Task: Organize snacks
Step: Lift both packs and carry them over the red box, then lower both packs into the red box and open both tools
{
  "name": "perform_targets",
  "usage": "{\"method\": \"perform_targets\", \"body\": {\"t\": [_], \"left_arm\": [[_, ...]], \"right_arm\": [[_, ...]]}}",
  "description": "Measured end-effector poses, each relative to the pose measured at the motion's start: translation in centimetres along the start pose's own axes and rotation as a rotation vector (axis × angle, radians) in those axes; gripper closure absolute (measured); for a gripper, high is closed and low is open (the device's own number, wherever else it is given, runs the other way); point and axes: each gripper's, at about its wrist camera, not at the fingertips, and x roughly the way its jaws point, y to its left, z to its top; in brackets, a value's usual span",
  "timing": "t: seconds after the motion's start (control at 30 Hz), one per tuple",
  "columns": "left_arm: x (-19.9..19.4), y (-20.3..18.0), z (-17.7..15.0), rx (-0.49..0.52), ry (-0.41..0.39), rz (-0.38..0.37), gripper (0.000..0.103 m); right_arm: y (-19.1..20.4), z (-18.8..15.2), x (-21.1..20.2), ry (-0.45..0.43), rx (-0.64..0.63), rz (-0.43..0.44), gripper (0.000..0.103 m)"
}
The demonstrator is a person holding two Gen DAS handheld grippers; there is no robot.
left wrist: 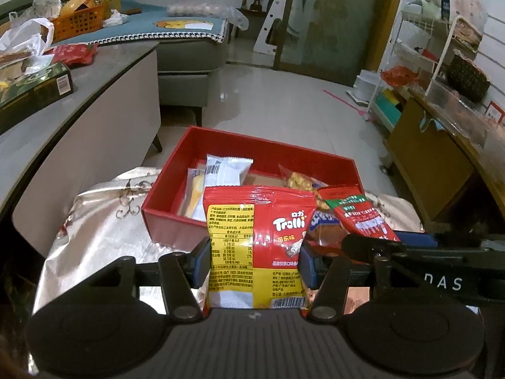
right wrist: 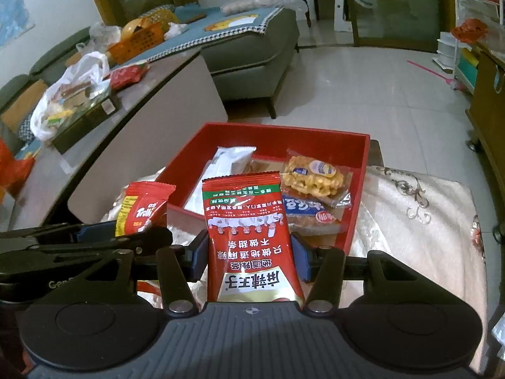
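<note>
**Two packets held at the near edge of the red box**

Nearest the cameras, each of the two tongs pinches one snack. The left tongs (left wrist: 254, 260) are pressed against the sides of a red-and-yellow glossy Trolli gummy packet (left wrist: 257, 246), held upright. The right tongs (right wrist: 249, 257) clamp a red foil packet with white Chinese lettering (right wrist: 249, 230), also upright. Both packets hang just in front of the near wall of the box, side by side, above a shiny cream cloth with grey scroll embroidery (left wrist: 104, 221).

Directly behind them sits the shallow rectangular red cardboard box (left wrist: 315, 154). It already contains a white plastic-wrapped bar (left wrist: 227, 170), a clear-wrapped yellow cake slice (left wrist: 194, 192), a clear bag of yellow waffle biscuits (right wrist: 311, 175) and a blue-and-white wrapped pastry (right wrist: 311, 214). Bare brown floor remains visible in the middle of the box.

Judgement: sorting is well under way; the two held packets remain to be placed, probably into that free middle area. Nothing blocks the way except the low near wall, which both packets must clear.

Further off, to the left, a grey desk (left wrist: 104, 72) carries a dark green printed carton (left wrist: 34, 90), a white plastic bag (right wrist: 68, 91) and a red pouch (left wrist: 74, 53), possibly more snacks to collect. Beyond stand a grey sofa with a blue cover (left wrist: 189, 28) and an orange plastic basket (left wrist: 77, 22).
</note>
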Motion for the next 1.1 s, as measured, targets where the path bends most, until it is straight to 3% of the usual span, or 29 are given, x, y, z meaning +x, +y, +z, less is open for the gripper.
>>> {"method": "perform_targets", "body": {"t": [1.1], "left_arm": [[7.5, -1.7, 5.3, 0.015, -0.034, 0.056, 0.055]], "right_arm": [[-4.0, 4.3, 4.4, -0.042, 0.084, -0.020, 0.042]]}}
